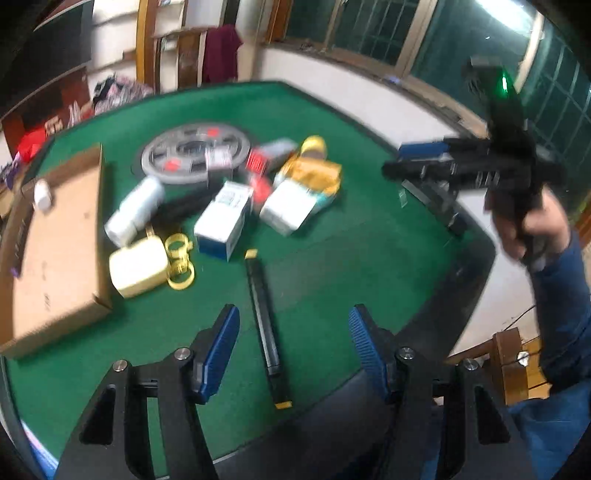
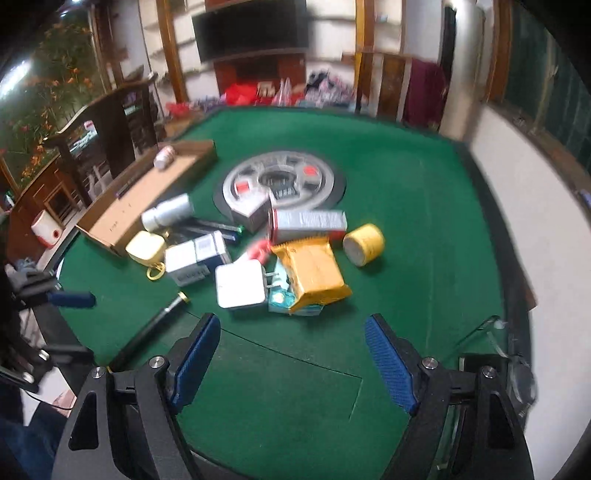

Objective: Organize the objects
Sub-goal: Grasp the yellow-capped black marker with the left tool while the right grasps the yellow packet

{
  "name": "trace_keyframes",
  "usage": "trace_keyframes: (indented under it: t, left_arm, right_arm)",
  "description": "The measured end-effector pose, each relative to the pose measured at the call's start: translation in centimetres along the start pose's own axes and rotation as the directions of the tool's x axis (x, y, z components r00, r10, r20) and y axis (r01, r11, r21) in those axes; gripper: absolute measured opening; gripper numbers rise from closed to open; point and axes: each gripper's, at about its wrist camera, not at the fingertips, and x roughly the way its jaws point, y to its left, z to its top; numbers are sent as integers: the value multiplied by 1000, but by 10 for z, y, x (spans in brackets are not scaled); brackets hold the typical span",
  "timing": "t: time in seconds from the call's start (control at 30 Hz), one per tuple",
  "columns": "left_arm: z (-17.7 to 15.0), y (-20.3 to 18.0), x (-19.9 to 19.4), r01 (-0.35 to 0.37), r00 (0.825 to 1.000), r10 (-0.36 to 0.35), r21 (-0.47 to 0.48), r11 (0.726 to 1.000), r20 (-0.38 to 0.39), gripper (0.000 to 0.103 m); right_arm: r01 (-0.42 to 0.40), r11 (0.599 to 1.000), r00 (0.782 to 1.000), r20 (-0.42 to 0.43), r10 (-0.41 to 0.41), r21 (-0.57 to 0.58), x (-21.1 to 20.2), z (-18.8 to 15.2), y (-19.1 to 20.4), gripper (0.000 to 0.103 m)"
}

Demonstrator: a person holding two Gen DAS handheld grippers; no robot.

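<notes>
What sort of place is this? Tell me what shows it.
Probably a living room in a home, with a green felt games table as the work surface. A dark TV screen hangs on the far wall, clothes lie heaped behind the table, and barred windows line one side.

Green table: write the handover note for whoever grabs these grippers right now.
Left gripper: open, empty, above the black pen.
Right gripper: open, empty, over bare felt.
Things: pile mid-table with white bottle, yellow case, boxes, gold pouch, yellow tape roll.
Done: one small bottle lies in the cardboard tray.
Left: everything else.
</notes>
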Motion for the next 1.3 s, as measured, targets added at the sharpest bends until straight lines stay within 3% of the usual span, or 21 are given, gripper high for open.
trace_keyframes:
  t: [0.07,0.17,0.33,0.37,0.4,0.63,0.7,0.73,0.77,0.83,0.9,0.97,1.07,1.2,1.3]
  left_arm:
    - [-5,1,16,-24,999,24,3,1000,-31,61]
    - [-4,8,35,-18,998,17,-19,1000,-63,61]
    - [3,6,52,-72,995,72,7,997,-72,60]
    - [4,6,58,-94,993,96,19,995,-74,54]
    - [4,8,60,-98,992,100,25,995,-82,41]
    - [4,6,63,-135,988,140,78,988,-58,31]
    - [5,5,65,-145,988,150,86,986,-47,31]
    - [6,4,65,-155,986,159,95,983,-41,31]
    - [6,4,66,-159,986,163,97,982,-34,31]
    - [7,10,64,-140,990,141,67,988,-25,25]
    - [6,25,60,-74,997,74,-6,997,-11,15]
    - [4,42,55,-7,1000,8,-77,997,12,15]
    - [0,49,47,13,999,-9,-97,995,39,15]
    - [0,56,34,47,996,-36,-122,991,86,15]
    - [0,67,26,67,992,-49,-157,985,115,15]
  right_arm:
    - [21,1000,999,-34,-22,-1,19,6,-10,86]
    - [-12,1000,998,-59,13,12,39,14,-20,86]
    - [-40,999,997,-60,40,2,53,35,-33,88]
    - [-42,999,997,-70,42,-3,59,39,-35,89]
    - [-39,999,996,-79,38,-9,65,43,-35,89]
    - [-28,999,989,-144,22,-44,99,45,-33,89]
    - [-34,999,991,-133,30,-24,103,41,-33,82]
    - [-46,999,988,-145,44,-8,106,39,-33,62]
    - [-56,998,985,-160,57,9,108,36,-32,49]
    - [-24,999,991,-134,27,23,102,30,-29,48]
    - [32,999,995,-96,-30,22,88,22,-25,48]
    - [62,997,997,-49,-60,38,73,15,-23,48]
    - [83,995,996,25,-85,62,48,6,-18,48]
    - [8,996,996,92,-17,94,24,2,-9,48]
    - [-64,995,994,92,57,72,23,4,13,49]
